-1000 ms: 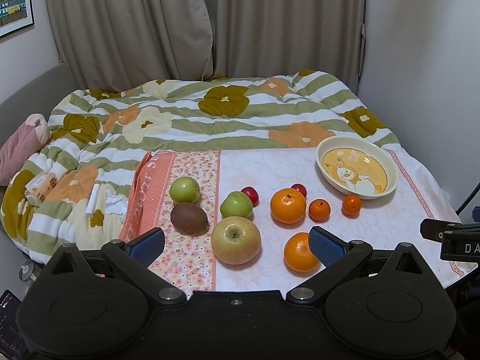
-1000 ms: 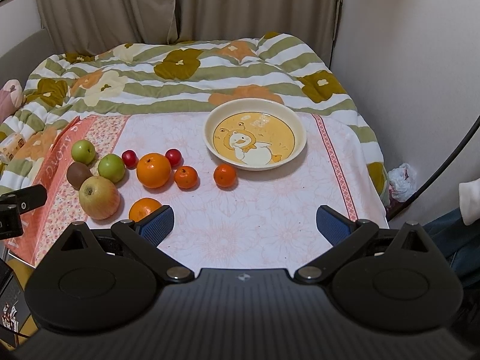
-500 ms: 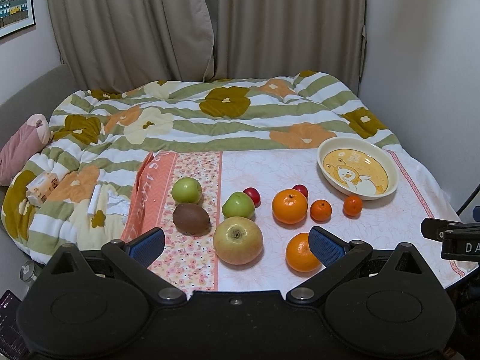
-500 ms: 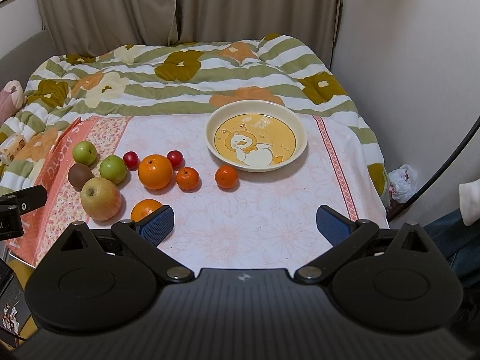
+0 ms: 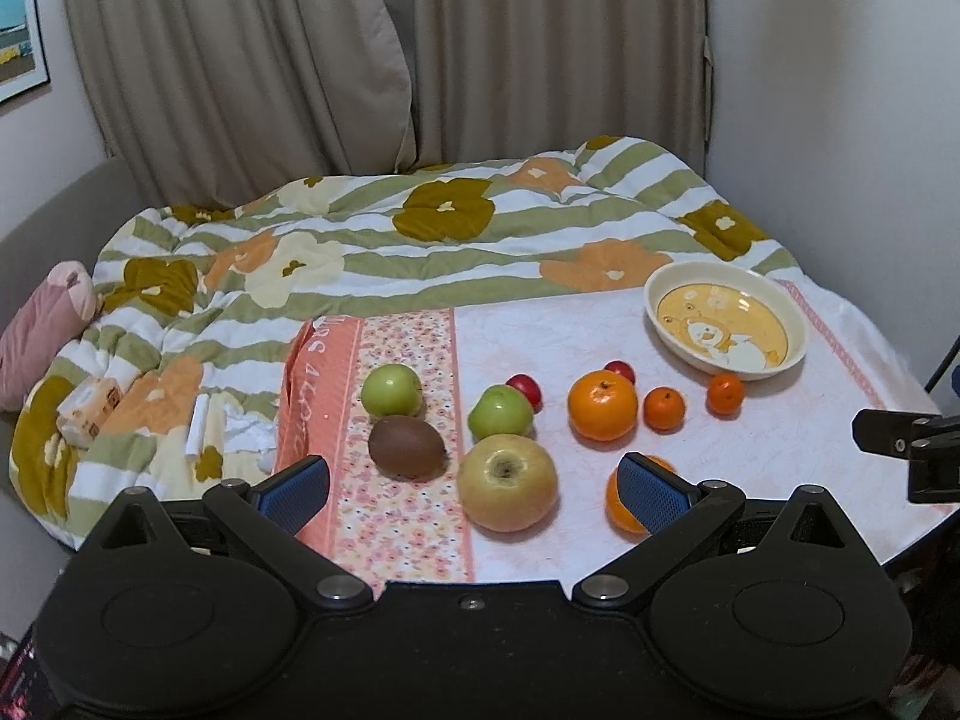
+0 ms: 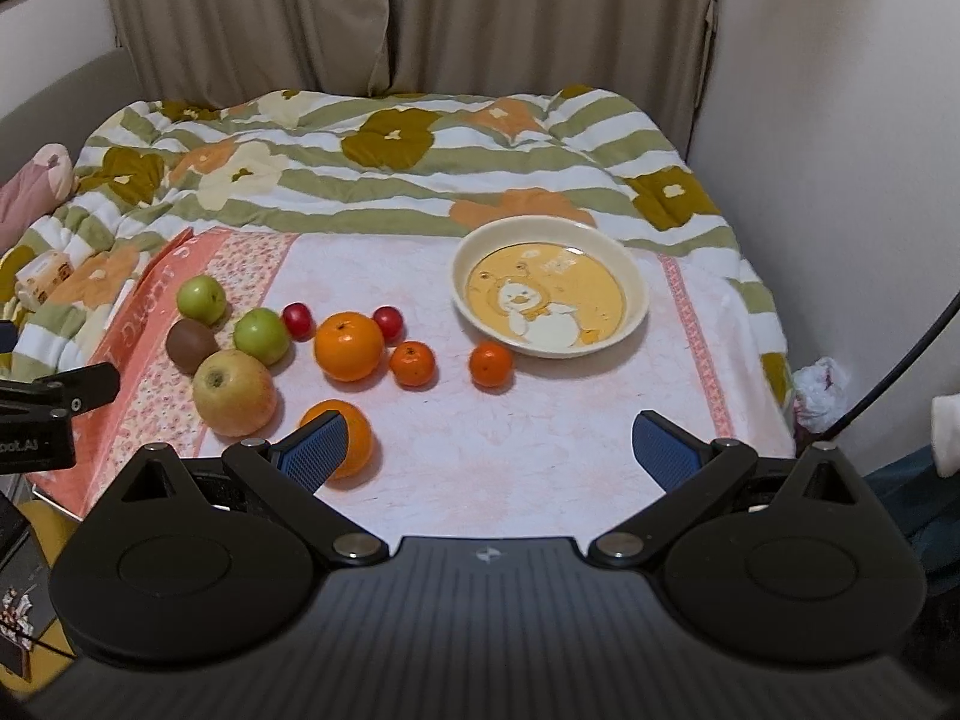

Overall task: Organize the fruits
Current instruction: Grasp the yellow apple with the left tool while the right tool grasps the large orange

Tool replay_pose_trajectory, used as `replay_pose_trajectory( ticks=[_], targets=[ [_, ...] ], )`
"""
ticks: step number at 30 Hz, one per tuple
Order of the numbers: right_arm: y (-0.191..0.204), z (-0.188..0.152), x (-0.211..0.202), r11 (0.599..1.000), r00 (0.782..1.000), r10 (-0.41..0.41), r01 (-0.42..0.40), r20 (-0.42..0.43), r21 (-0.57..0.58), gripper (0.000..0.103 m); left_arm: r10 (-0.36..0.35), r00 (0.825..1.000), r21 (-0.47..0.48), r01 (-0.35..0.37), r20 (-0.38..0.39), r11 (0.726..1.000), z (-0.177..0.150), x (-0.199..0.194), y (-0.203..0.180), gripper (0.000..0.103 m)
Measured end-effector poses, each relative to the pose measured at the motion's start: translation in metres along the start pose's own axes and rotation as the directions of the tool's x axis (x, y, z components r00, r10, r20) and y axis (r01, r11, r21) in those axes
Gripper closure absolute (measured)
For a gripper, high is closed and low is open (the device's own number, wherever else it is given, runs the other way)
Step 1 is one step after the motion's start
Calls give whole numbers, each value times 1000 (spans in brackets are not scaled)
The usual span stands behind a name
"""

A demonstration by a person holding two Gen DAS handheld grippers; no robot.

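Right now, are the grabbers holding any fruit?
No. The left gripper and right gripper are both open and hold nothing; all the fruit lies on the cloth.

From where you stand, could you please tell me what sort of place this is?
Most likely a bedroom: a floral quilt covers a bed, curtains hang behind it, and a framed picture is on the wall.

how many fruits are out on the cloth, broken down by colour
green fruits: 2
yellow-green apple: 1
brown kiwi: 1
small red fruits: 2
big oranges: 2
small oranges: 2
total: 10
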State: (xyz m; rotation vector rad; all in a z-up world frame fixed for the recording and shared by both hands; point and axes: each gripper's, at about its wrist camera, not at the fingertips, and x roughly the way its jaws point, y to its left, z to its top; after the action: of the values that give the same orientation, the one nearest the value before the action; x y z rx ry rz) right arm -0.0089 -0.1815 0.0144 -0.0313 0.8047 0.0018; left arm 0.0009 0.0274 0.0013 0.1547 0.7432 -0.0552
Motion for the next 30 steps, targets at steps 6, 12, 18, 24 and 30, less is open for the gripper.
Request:
replay_pose_trajectory(
  ticks=[6,12,18,24,30],
  targets=[
    [15,-12,21,1000,1000,-1,2,-6,29,0,-48,999,76,47,11,996,-13,30,10,0],
    [30,-33,65,1000,999,3,-3,-35,8,0,-116,993,169,113,4,979,-33,72,10,0],
    [43,-48,106,1000,997,-5,5,-73,-3,0,-168,986,260,163,-3,952,-45,110,3,0],
    [49,-53,138,997,994,46,-40,-100,63,0,-196,980,338,192,-22,922,-48,140,-5,8],
    [58,-54,156,995,991,78,-70,-110,73,0,-203,978,370,204,-42,906,-51,156,-10,10]
  ],
)
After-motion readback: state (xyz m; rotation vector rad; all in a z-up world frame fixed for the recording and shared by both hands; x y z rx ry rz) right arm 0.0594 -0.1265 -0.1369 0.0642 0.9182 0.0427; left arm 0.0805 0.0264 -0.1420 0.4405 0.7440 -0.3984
